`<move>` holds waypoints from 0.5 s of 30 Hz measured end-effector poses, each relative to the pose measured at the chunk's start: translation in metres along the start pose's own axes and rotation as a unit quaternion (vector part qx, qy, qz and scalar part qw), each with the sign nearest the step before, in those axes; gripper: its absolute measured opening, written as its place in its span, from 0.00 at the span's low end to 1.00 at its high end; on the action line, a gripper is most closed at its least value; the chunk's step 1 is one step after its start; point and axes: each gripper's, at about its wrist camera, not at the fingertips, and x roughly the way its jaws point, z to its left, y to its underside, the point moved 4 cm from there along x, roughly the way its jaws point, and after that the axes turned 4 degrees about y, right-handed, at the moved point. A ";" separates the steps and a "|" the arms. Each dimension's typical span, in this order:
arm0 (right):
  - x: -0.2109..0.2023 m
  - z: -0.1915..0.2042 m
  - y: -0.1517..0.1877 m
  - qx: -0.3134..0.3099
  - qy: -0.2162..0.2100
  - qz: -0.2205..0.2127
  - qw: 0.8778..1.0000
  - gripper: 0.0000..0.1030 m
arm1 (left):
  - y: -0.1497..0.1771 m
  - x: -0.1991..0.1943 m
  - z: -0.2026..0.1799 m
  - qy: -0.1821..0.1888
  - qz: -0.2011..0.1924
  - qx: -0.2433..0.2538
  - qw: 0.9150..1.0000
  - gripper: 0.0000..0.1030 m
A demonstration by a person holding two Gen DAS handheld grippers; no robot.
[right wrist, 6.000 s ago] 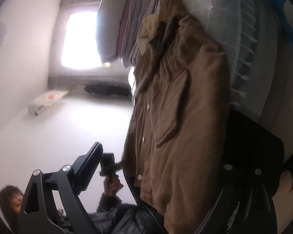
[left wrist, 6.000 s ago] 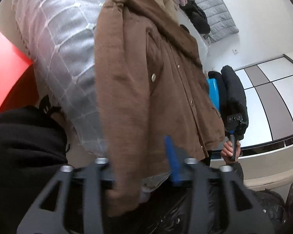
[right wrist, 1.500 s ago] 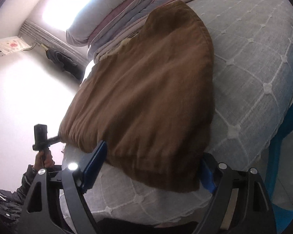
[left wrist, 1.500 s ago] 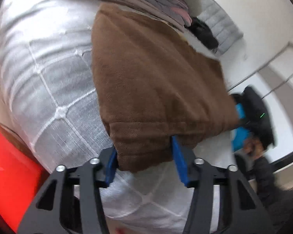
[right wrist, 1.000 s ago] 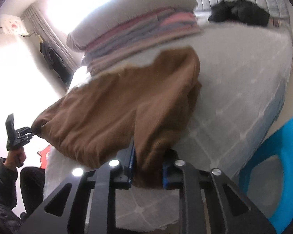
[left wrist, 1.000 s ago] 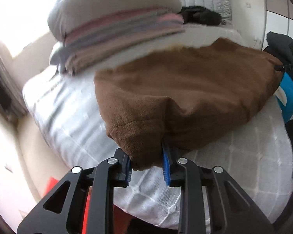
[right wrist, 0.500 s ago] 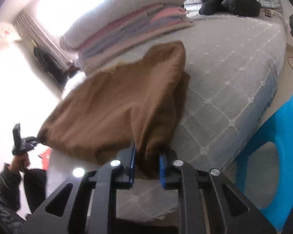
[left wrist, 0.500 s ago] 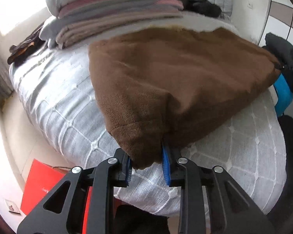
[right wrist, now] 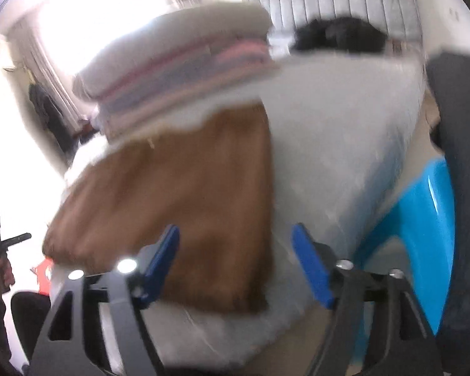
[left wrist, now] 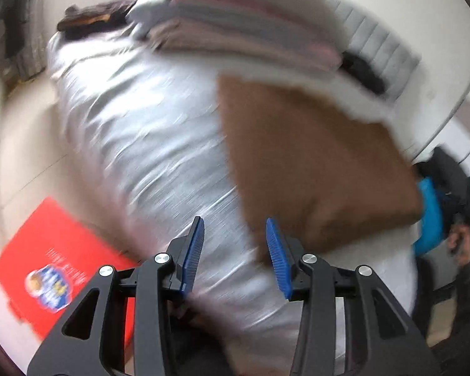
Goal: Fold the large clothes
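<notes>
Both views are motion-blurred. We see the brown coat (left wrist: 310, 163) lying folded on the grey bed (left wrist: 147, 144) — at 1 o'clock from the left gripper (left wrist: 235, 244), whose blue fingers (left wrist: 195, 250) stand wide and hold nothing. The right gripper (right wrist: 235, 260) — fingers (right wrist: 311, 268) also wide, empty — hovers over the coat's near edge. Folded blankets (right wrist: 178, 75) sit at 11 o'clock; a blue chair (right wrist: 423, 219) at 3 o'clock.

In the left wrist view the folded coat (left wrist: 313, 169) lies on the bed (left wrist: 147, 144) right of centre, the stack of bedding (left wrist: 250, 22) behind it at the top, the flat box (left wrist: 56, 266) on the floor lower left.
</notes>
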 end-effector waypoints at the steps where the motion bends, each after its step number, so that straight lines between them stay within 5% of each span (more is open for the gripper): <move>1: 0.001 0.010 -0.002 -0.004 -0.019 -0.005 1.000 0.72 | -0.005 0.003 -0.015 0.020 -0.013 0.011 1.000 0.41; 4: 0.045 0.029 0.009 -0.022 -0.028 0.043 0.998 0.73 | -0.011 0.037 -0.064 0.080 -0.025 0.047 0.995 0.46; 7: 0.098 0.012 0.040 -0.007 -0.005 0.116 0.993 0.73 | -0.001 0.090 -0.071 0.061 0.027 0.063 0.996 0.46; 8: 0.106 0.004 0.045 0.011 -0.017 0.126 0.992 0.72 | 0.007 0.119 -0.058 0.029 0.069 0.059 0.995 0.38; 10: 0.099 -0.004 0.037 0.049 -0.024 0.119 0.991 0.71 | 0.011 0.129 -0.043 0.057 0.071 0.031 0.995 0.32; 11: 0.092 -0.002 0.032 0.054 -0.028 0.112 0.992 0.71 | 0.007 0.124 -0.037 0.057 0.073 0.010 0.996 0.21; 15: 0.061 0.017 -0.026 0.010 -0.029 0.044 0.999 0.73 | -0.023 0.081 -0.050 0.052 0.008 0.034 0.998 0.25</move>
